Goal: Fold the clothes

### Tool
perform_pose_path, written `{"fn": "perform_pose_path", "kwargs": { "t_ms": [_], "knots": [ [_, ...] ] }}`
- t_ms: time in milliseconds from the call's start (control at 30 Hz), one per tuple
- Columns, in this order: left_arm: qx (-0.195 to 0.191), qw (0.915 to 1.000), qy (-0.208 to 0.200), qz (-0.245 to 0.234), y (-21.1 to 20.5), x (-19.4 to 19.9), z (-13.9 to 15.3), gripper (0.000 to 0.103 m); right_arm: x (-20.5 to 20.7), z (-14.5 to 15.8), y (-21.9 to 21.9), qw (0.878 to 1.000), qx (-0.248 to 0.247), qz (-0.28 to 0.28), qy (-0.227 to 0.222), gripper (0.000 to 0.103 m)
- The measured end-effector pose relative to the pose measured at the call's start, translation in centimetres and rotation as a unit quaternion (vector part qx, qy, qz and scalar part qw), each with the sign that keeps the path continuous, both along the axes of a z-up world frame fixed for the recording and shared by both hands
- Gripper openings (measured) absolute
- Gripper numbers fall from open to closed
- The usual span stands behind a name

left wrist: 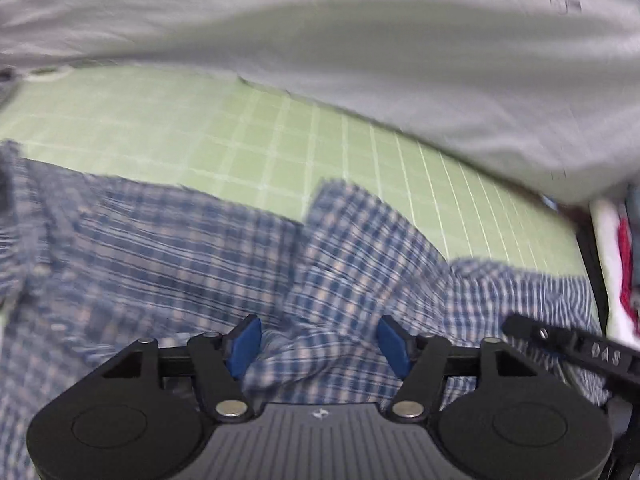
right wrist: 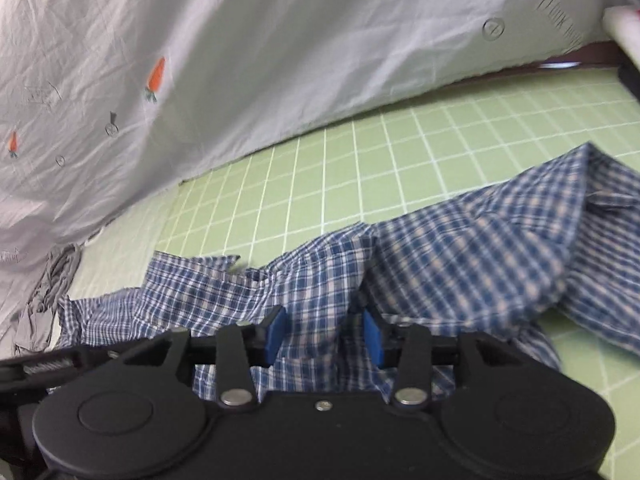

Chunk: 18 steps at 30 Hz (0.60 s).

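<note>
Green gridded mat (right wrist: 360, 148) lay under my crumpled blue plaid shirt (right wrist: 460, 252). My left gripper (left wrist: 320, 344) gaped wide over its folds. My right gripper (right wrist: 326, 334) stood partly open, cloth between its pads, grip uncertain.

Both grippers, left gripper (left wrist: 320, 344) and right gripper (right wrist: 326, 334), are showing black linkage arms, silver rivets and blue pads (left wrist: 245, 346).

bare green mat (right wrist: 400, 152) lies between plaid shirt (right wrist: 460, 264) and grey sheet (right wrist: 280, 48).
</note>
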<state>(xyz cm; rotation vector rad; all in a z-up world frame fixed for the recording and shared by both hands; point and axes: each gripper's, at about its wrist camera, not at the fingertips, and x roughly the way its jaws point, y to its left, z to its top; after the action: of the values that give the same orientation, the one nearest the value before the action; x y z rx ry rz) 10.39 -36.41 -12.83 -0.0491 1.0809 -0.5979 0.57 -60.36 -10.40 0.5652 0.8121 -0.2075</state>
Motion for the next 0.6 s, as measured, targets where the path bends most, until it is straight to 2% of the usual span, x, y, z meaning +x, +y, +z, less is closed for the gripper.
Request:
{"fn": "perform_pose_path", "kwargs": {
  "t_ms": [33,67,133,200,300,367,400,433,467,500,533,567,600],
  "knots": [
    [-0.003,1.0,-0.001,-0.008,-0.3,0.3,0.1,0.016,0.4,-0.2,-0.1,1.0,0.006,0.006,0.002,0.024],
    [-0.007,0.9999,-0.003,-0.014,-0.5,0.6,0.3,0.011,0.7,-0.1,-0.3,1.0,0.012,0.016,0.0,0.007],
    [-0.021,0.9994,-0.012,-0.025,-0.7,1.5,1.1,0.005,1.7,0.5,-0.6,0.999,0.008,0.035,-0.009,0.002],
    [-0.048,0.9977,-0.037,-0.028,-1.1,3.3,3.1,0.004,3.4,2.1,-1.3,0.998,-0.004,0.051,-0.035,0.002],
    [-0.092,0.9902,-0.104,-0.011,-2.3,7.5,6.6,0.005,7.9,5.4,-3.1,0.993,-0.047,0.063,-0.088,0.002],
    [-0.114,0.9812,-0.155,0.022,-3.4,10.5,8.1,0.019,11.6,7.4,-4.4,0.987,-0.076,0.054,-0.13,0.002],
    [-0.124,0.9751,-0.18,0.038,-3.9,12.0,8.9,0.039,13.4,8.2,-4.8,0.984,-0.097,0.046,-0.145,0.004],
    [-0.11,0.9727,-0.196,0.057,-4.5,13.2,9.3,0.056,15.1,8.7,-5.0,0.981,-0.122,0.036,-0.146,0.015],
    [-0.091,0.9735,-0.198,0.068,-4.7,13.7,9.2,0.06,16.7,9.0,-5.1,0.979,-0.145,0.026,-0.143,0.042],
    [-0.075,0.975,-0.196,0.075,-4.5,13.8,8.9,0.06,17.8,8.9,-5.1,0.979,-0.161,0.016,-0.127,0.056],
    [-0.059,0.9761,-0.193,0.081,-4.4,13.9,8.7,0.061,18.1,8.6,-5.0,0.979,-0.17,0.008,-0.116,0.065],
    [-0.043,0.9769,-0.19,0.088,-4.3,14.0,8.5,0.062,18.0,8.3,-4.9,0.978,-0.177,0.002,-0.107,0.065],
    [-0.032,0.9785,-0.184,0.088,-3.6,13.3,8.1,0.068,16.7,7.8,-4.5,0.979,-0.177,0.001,-0.103,0.069]
  ]
}}
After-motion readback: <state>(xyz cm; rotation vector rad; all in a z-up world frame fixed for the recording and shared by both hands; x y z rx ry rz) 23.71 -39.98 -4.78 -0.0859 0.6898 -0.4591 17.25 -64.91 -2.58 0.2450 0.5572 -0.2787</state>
